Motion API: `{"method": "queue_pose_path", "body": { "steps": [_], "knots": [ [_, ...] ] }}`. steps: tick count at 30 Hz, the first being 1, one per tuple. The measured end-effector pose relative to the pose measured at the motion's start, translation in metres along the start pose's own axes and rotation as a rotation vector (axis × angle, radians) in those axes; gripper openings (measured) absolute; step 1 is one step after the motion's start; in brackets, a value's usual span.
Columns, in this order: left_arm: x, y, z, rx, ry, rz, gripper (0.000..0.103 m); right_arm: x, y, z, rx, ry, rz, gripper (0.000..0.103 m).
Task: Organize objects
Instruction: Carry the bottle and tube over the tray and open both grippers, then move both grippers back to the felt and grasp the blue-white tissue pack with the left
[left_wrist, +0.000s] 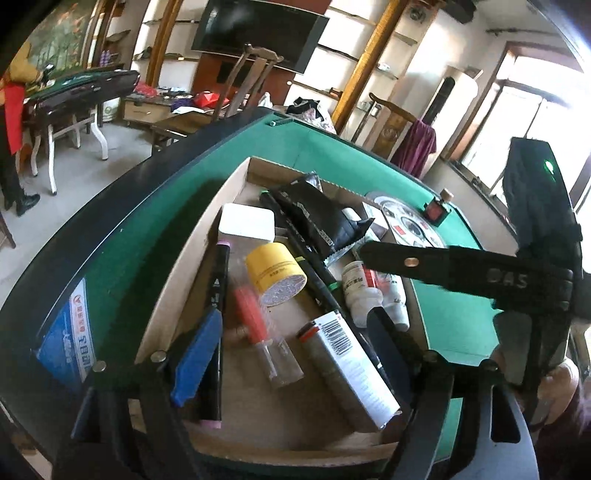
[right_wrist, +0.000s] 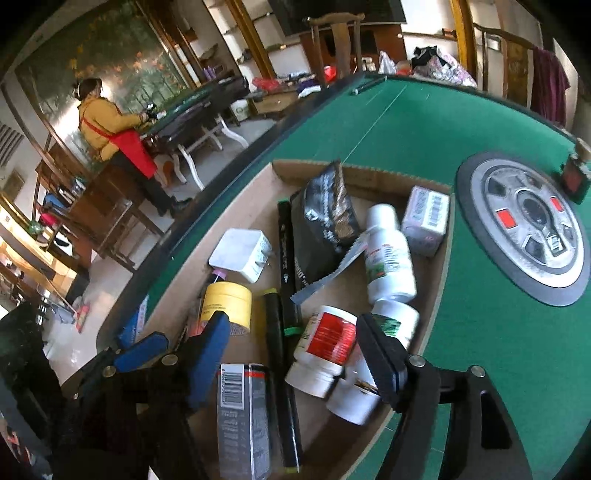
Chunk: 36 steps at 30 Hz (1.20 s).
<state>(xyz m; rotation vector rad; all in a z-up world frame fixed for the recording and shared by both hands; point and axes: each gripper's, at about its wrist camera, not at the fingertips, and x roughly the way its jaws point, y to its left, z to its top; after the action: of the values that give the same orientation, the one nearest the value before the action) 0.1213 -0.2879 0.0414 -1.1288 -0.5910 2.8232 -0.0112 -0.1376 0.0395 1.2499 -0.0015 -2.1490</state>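
Most objects already lie in the cardboard box (right_wrist: 439, 254) on the green desk (right_wrist: 480, 332); only a small red bottle (right_wrist: 574, 177) remains outside. Left gripper (left_wrist: 291, 350) and right gripper (right_wrist: 295, 358) hover spread, empty

left gripper (left_wrist: 291, 354): black frame, brass round screws, one blue pad at 7 o'clock, one black pad at 5 | right gripper (right_wrist: 299, 363): black frame, same brass screws, blue pad and black pad; seen from the left camera, raised letters and a green light on its body
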Motion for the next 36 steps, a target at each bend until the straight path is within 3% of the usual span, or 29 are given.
{"method": "queue_pose_path", "body": {
  "steps": [7,10,13,20,23,28,36],
  "knots": [
    [-0.023,-0.011,0.003,0.000,-0.038,-0.075,0.086,-0.043,-0.043,-0.015,0.051,-0.075,-0.042,0.091],
    [-0.032,-0.028,0.005,0.042,-0.051,-0.150,0.088,-0.069,-0.086,-0.031,0.105,-0.117,-0.135,0.093],
    [-0.033,-0.051,0.003,0.099,-0.045,-0.178,0.089,-0.096,-0.136,-0.044,0.189,-0.153,-0.219,0.093],
    [-0.008,-0.102,-0.008,0.157,0.057,-0.226,0.089,-0.172,-0.272,-0.083,0.491,-0.245,-0.383,0.093],
    [0.004,-0.121,-0.014,0.168,0.108,-0.248,0.089,-0.193,-0.307,-0.090,0.535,-0.274,-0.454,0.094],
    [0.016,-0.150,-0.022,0.216,0.158,-0.259,0.089,-0.191,-0.348,-0.069,0.485,-0.233,-0.563,0.094],
    [0.017,-0.181,-0.011,0.265,0.168,-0.258,0.089,-0.141,-0.383,-0.035,0.365,-0.127,-0.603,0.094]
  ]
}}
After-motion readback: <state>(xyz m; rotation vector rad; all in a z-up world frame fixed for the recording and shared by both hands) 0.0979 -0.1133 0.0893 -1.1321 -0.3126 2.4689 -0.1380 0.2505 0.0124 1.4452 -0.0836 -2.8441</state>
